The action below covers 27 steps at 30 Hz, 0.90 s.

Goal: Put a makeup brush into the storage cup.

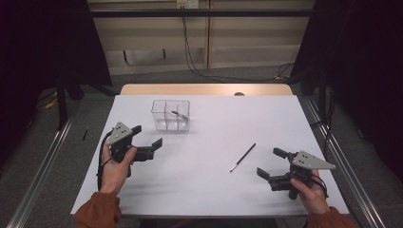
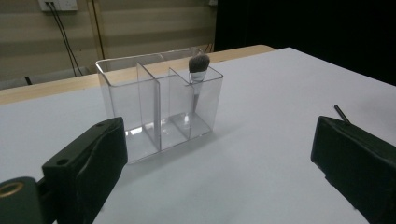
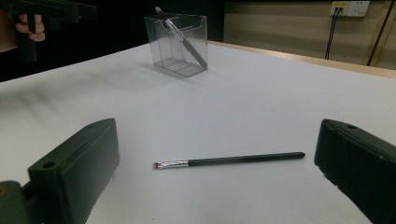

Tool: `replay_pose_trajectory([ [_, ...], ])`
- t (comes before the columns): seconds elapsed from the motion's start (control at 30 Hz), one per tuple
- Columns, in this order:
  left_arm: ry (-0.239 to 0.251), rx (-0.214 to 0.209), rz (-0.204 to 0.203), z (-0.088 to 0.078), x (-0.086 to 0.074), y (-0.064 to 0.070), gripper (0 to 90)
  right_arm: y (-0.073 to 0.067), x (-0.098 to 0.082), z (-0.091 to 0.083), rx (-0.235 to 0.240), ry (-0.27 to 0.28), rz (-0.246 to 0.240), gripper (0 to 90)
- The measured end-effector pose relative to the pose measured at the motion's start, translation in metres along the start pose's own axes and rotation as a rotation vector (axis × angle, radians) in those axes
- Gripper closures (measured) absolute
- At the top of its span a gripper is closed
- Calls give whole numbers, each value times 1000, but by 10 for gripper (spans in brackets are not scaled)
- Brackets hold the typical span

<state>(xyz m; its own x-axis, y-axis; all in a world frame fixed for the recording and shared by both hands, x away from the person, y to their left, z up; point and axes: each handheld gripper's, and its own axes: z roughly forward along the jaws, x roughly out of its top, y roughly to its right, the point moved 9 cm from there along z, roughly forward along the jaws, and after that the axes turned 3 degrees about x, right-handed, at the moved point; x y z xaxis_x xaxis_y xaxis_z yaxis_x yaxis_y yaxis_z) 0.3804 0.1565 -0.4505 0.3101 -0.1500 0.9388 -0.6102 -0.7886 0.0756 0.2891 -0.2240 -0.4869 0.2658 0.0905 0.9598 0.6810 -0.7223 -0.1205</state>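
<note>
Two brushes: a thin black-handled brush lies flat on the white table, right of centre, just ahead of the right tool; a fluffy-headed brush leans in the clear plastic three-compartment organiser at the far left. The left gripper view shows its bristles. Both the right tool and the left tool gape wide, holding nothing.
</note>
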Motion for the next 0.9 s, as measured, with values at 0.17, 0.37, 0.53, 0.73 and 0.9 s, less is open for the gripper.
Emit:
replay_pose_trajectory([
  [0.17,6,23,0,-7,-4,-2,32,1,-1,1,-2,-7,1,0],
  [0.37,6,35,-22,-19,-15,-4,32,0,-1,0,0,-6,3,0],
  [0.53,4,49,-26,-28,-21,-6,35,0,0,0,-1,-5,3,0],
  [0.73,15,33,-19,-38,-26,0,33,1,0,1,-5,-3,5,0],
  [0.9,30,37,-26,-47,-30,0,28,2,0,1,-11,0,8,0],
])
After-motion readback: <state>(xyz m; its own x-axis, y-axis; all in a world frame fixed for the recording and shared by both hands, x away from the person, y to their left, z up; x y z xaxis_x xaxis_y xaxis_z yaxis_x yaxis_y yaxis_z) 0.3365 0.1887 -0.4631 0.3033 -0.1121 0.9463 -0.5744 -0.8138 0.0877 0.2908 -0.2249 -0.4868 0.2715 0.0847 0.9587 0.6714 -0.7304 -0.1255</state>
